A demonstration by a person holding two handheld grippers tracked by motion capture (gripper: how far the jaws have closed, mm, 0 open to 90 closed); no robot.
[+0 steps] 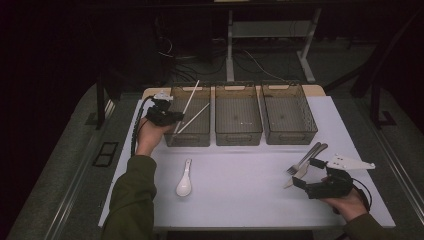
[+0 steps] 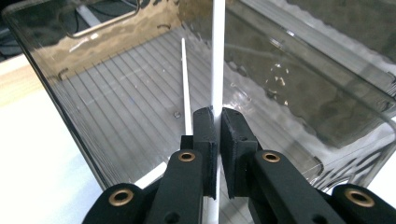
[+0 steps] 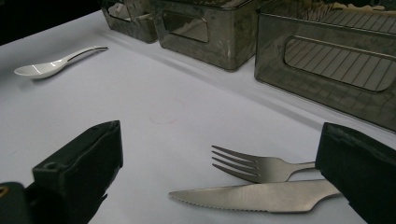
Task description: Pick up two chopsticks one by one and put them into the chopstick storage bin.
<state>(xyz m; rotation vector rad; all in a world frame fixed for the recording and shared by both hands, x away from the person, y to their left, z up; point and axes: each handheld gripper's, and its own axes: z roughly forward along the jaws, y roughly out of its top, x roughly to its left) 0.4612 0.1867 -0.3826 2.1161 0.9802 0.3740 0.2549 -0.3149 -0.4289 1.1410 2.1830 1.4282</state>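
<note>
The left gripper (image 2: 218,122) is clamped on a white chopstick (image 2: 217,51) standing over the left bin (image 1: 190,131); its own view shows the squeeze, where the high view looks merely close. A second chopstick (image 2: 186,84) leans inside that bin. The right gripper (image 1: 306,173), jaws wide apart, sits around the fork (image 3: 254,167) and knife (image 3: 261,196), apparently not touching them. A white spoon (image 1: 184,184) lies in front of the left bin.

I see a white chopstick (image 2: 217,56) between my left gripper's (image 2: 218,135) black jaws, and a second white chopstick (image 2: 186,84) beside it. The bins (image 1: 238,114) are smoky grey and see-through, with ribbed, striped floors. The counter (image 1: 240,170) is white. A glossy white spoon (image 1: 184,180) lies there, along with a silver fork (image 3: 252,166) and a silver knife (image 3: 261,196). My sleeve (image 1: 131,200) is olive green.
</note>
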